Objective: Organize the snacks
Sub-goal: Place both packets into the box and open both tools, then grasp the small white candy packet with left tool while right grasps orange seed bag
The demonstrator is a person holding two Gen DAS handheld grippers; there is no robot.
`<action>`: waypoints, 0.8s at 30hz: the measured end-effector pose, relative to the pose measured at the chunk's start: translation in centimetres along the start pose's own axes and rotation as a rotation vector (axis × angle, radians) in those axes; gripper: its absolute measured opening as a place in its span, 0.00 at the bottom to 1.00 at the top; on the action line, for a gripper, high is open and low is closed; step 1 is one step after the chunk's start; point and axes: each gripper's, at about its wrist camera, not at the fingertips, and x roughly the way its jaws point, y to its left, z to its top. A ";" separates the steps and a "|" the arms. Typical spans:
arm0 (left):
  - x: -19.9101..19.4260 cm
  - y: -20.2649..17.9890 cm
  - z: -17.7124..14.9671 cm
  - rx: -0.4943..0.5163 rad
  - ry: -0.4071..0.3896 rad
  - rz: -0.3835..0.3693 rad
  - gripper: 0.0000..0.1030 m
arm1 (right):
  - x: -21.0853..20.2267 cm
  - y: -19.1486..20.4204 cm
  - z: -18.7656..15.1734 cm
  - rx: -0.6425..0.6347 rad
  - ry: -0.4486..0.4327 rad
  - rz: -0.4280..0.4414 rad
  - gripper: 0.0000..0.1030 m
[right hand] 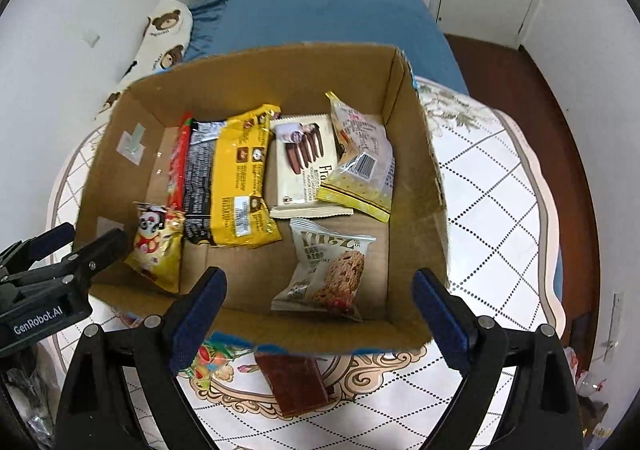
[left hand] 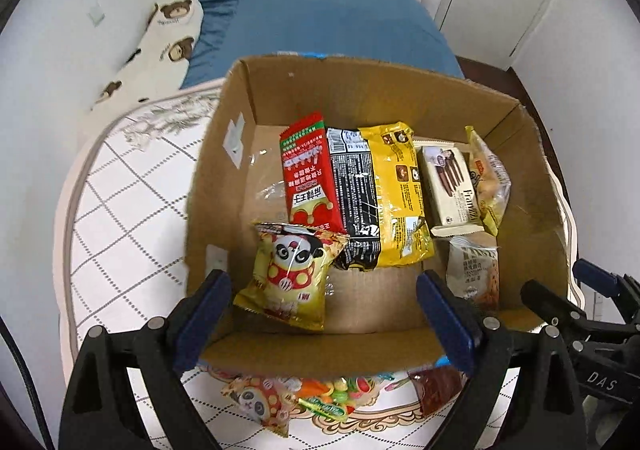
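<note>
A cardboard box (left hand: 320, 354) stands on the table with snacks in it. At its near left a yellow panda pack (left hand: 288, 274) leans, and an oat cookie pack (right hand: 328, 270) lies at the near right. Behind them a red pack (left hand: 308, 178), a black pack (left hand: 356, 194), a yellow pack (left hand: 400, 190), a white wafer pack (left hand: 452, 190) and a clear bag (right hand: 360, 162) sit in a row. My left gripper (left hand: 326, 314) hangs open above the panda pack, holding nothing. My right gripper (right hand: 320, 314) hangs open above the cookie pack, also holding nothing.
On the patterned tablecloth (left hand: 120, 230) in front of the box lie another panda pack (left hand: 256, 406), a colourful candy bag (left hand: 332, 398) and a brown pack (right hand: 296, 382). A bed with a blue sheet (left hand: 320, 26) and a bear pillow (left hand: 160, 46) lies behind.
</note>
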 end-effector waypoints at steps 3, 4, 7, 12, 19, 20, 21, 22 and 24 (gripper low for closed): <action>-1.7 0.2 -0.9 -0.003 -0.037 -0.010 0.92 | -1.5 0.2 -0.8 0.000 -0.032 0.008 0.93; -2.5 0.3 -1.3 -0.004 -0.054 -0.012 0.92 | -2.1 0.2 -1.1 0.000 -0.042 0.012 0.93; -4.6 0.3 -2.4 -0.007 -0.109 -0.013 0.92 | -4.2 0.7 -2.1 -0.008 -0.086 0.013 0.93; -7.6 0.0 -4.3 0.008 -0.172 -0.013 0.92 | -7.5 1.5 -3.8 -0.022 -0.153 0.022 0.93; -11.8 -0.1 -7.0 0.007 -0.258 -0.016 0.92 | -11.9 2.2 -6.6 -0.032 -0.232 0.034 0.93; -12.3 -0.1 -7.3 0.008 -0.265 -0.019 0.92 | -12.6 2.4 -7.0 -0.036 -0.245 0.038 0.93; -12.9 -0.1 -7.7 0.007 -0.274 -0.024 0.92 | -13.2 2.5 -7.4 -0.037 -0.255 0.042 0.93; -13.3 -0.2 -8.0 0.004 -0.279 -0.029 0.92 | -13.9 2.5 -8.0 -0.032 -0.264 0.053 0.93; -13.9 -0.2 -8.7 0.004 -0.284 -0.039 0.92 | -14.6 2.3 -9.0 -0.018 -0.262 0.075 0.93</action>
